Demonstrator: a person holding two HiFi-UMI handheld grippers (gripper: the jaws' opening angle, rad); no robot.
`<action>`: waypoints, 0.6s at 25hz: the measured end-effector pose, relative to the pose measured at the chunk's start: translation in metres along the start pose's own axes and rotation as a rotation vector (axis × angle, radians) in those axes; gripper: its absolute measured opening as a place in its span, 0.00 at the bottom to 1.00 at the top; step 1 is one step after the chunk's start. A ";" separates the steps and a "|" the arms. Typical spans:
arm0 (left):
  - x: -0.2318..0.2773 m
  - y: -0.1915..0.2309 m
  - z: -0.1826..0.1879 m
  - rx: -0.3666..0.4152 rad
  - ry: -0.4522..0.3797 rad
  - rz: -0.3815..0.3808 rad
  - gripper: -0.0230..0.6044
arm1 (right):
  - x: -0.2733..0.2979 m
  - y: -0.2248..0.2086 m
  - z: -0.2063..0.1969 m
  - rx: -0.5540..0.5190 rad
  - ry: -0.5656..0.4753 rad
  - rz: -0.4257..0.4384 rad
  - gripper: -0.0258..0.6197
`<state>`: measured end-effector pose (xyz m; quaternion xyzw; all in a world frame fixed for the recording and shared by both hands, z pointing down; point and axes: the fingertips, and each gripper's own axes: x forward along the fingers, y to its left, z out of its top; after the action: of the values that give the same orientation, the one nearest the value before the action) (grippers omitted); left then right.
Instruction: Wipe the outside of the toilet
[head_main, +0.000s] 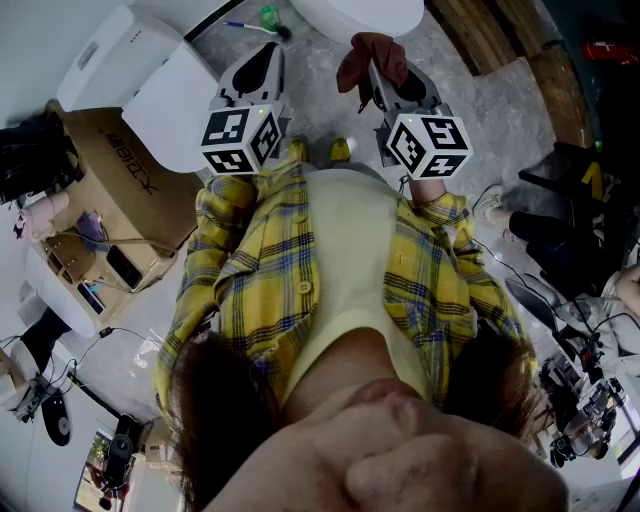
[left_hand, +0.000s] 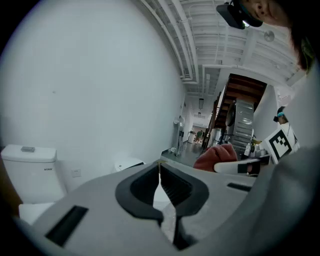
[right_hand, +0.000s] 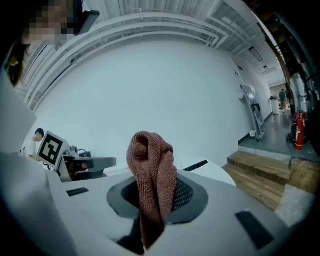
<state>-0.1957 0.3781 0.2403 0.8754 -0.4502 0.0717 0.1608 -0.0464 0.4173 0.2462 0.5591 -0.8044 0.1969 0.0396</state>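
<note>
toilet (head_main: 360, 15): cut off by top edge | cloth (right_hand: 150, 175): lower end hidden inside right claw (right_hand: 153, 192)

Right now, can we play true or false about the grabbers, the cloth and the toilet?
1. The right gripper is shut on a cloth. True.
2. The cloth is blue. False: it is reddish-brown.
3. The left gripper holds a sponge. False: its jaws are together with nothing between them.
4. The person wears a yellow checked shirt. True.
5. A white toilet stands beside a cardboard box. True.
</note>
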 end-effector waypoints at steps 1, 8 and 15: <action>0.002 -0.001 0.000 -0.001 0.001 0.000 0.06 | 0.001 -0.002 0.001 0.000 0.001 0.000 0.17; 0.011 -0.006 0.002 0.001 0.009 0.006 0.06 | 0.002 -0.014 0.006 0.013 -0.013 0.016 0.17; 0.023 -0.009 0.002 -0.005 0.014 0.027 0.06 | 0.006 -0.034 0.007 0.022 -0.005 0.033 0.17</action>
<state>-0.1749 0.3653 0.2429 0.8684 -0.4609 0.0787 0.1650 -0.0169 0.3991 0.2503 0.5468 -0.8113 0.2049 0.0281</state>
